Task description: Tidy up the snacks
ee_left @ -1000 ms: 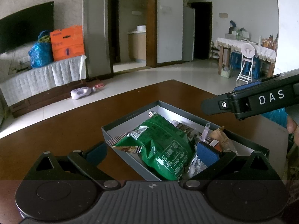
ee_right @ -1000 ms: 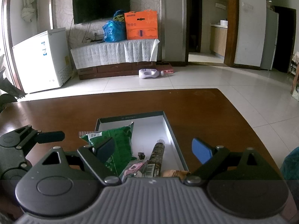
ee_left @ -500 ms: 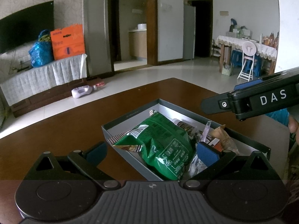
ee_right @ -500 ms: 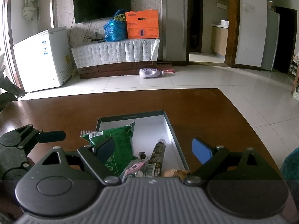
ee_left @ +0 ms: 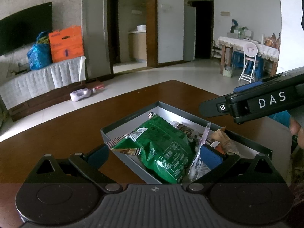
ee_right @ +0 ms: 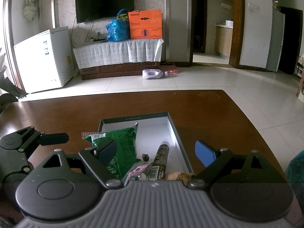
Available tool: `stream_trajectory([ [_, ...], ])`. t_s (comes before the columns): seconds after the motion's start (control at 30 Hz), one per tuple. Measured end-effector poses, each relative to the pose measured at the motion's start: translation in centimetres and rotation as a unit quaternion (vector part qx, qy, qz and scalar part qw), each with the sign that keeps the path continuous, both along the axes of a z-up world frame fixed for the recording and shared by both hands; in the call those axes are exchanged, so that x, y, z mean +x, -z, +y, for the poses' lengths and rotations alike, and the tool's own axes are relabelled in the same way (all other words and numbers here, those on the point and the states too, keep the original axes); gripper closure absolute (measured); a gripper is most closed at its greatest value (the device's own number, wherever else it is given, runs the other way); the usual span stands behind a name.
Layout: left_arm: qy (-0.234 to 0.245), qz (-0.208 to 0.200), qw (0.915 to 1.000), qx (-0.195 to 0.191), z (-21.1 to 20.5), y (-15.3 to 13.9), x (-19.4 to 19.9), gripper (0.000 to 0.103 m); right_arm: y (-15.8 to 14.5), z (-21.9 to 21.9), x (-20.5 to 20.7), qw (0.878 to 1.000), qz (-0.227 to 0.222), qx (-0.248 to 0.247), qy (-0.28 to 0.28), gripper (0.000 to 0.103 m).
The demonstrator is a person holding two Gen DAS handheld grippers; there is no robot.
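Green snack bag [ee_left: 163, 148] lies in the grey box [ee_left: 131, 116] on the brown surface [ee_left: 57, 133], its near-left corner overhanging the rim. Looks light, puffy, crinkly foil, likely slippery; best pinched at the flat sealed edge [ee_left: 123, 148]. Dark tube snack [ee_right: 161, 155] looks stiffer. Left gripper [ee_left: 153, 155] and right gripper [ee_right: 155, 152] both spread wide, holding nothing.

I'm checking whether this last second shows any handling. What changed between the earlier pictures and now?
Nothing was taken hold of or let go. The left claw and right claw stay open above the box, only drifting slightly. The green bag, dark tube and the other snacks lie in the box as before.
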State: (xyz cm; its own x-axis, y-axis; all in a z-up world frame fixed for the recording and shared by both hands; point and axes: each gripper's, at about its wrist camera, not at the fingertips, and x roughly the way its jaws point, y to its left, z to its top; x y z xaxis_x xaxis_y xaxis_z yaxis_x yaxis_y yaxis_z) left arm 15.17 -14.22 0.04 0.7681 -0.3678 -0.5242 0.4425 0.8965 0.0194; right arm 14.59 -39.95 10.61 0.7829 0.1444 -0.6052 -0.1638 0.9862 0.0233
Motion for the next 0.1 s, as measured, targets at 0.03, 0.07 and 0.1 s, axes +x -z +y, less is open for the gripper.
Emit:
stream_trajectory([
  [0.03,0.0,0.0,1.0,0.001,-0.02,0.01,-0.02,0.0,0.0,0.0,0.01,1.0,0.0,0.0,0.0,0.012],
  [0.07,0.001,-0.001,1.0,0.002,-0.03,0.04,-0.05,0.0,-0.01,-0.01,0.0,1.0,-0.001,0.0,0.0,0.012],
  [0.1,0.0,0.0,1.0,0.002,-0.04,0.05,-0.03,0.0,0.0,-0.01,0.02,1.0,0.0,0.0,0.0,0.012],
])
